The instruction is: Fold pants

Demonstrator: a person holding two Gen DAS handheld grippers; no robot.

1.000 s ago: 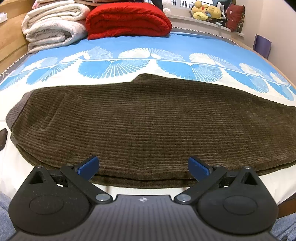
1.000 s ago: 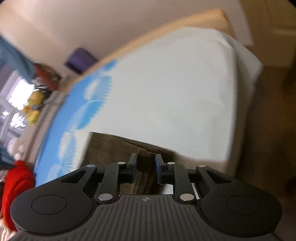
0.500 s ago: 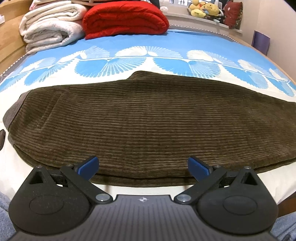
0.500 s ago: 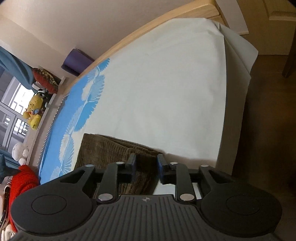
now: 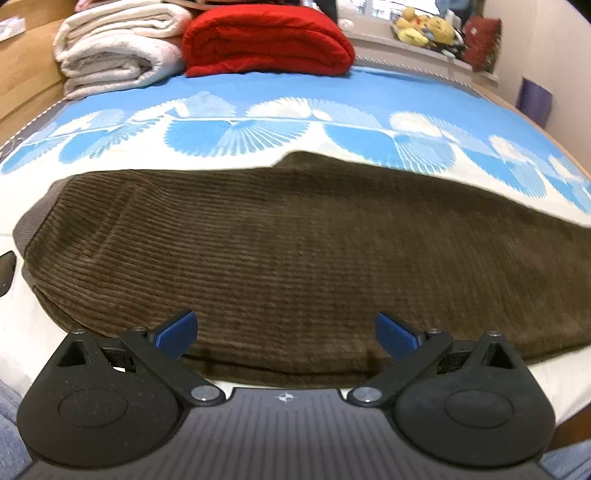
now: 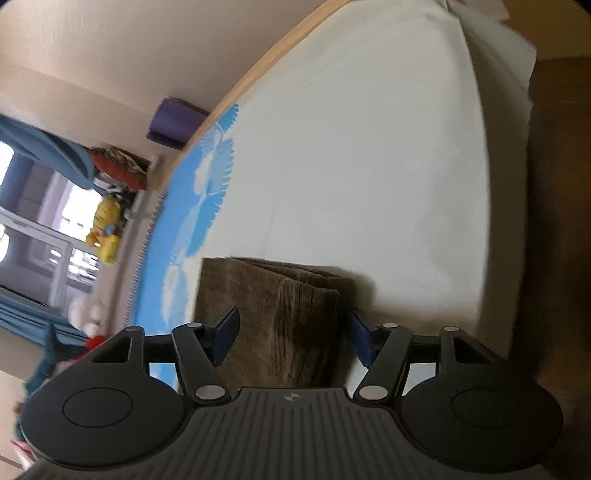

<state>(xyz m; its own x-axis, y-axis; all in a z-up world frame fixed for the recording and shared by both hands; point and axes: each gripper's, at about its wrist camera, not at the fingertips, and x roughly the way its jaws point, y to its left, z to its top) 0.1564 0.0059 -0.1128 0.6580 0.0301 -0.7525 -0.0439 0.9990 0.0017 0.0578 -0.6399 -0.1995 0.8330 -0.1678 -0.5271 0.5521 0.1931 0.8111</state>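
Brown corduroy pants (image 5: 295,251) lie folded lengthwise across the bed, waistband at the left, legs running off to the right. My left gripper (image 5: 285,332) is open and empty, its fingers over the near edge of the pants at mid length. In the right wrist view the leg cuffs (image 6: 280,314) lie stacked on the white part of the sheet. My right gripper (image 6: 291,339) is open, one finger on each side of the cuff end, not gripping it.
The bed (image 5: 258,110) has a blue and white fan-pattern sheet. Folded white blankets (image 5: 114,44) and a red blanket (image 5: 266,40) lie at the far side. Plush toys (image 5: 424,29) sit on the sill. The bed's foot edge (image 6: 495,184) drops to the floor at right.
My right gripper was shut on the leg cuffs; it has opened and let them go onto the sheet. The left gripper stays open and has shifted slightly over the pants.
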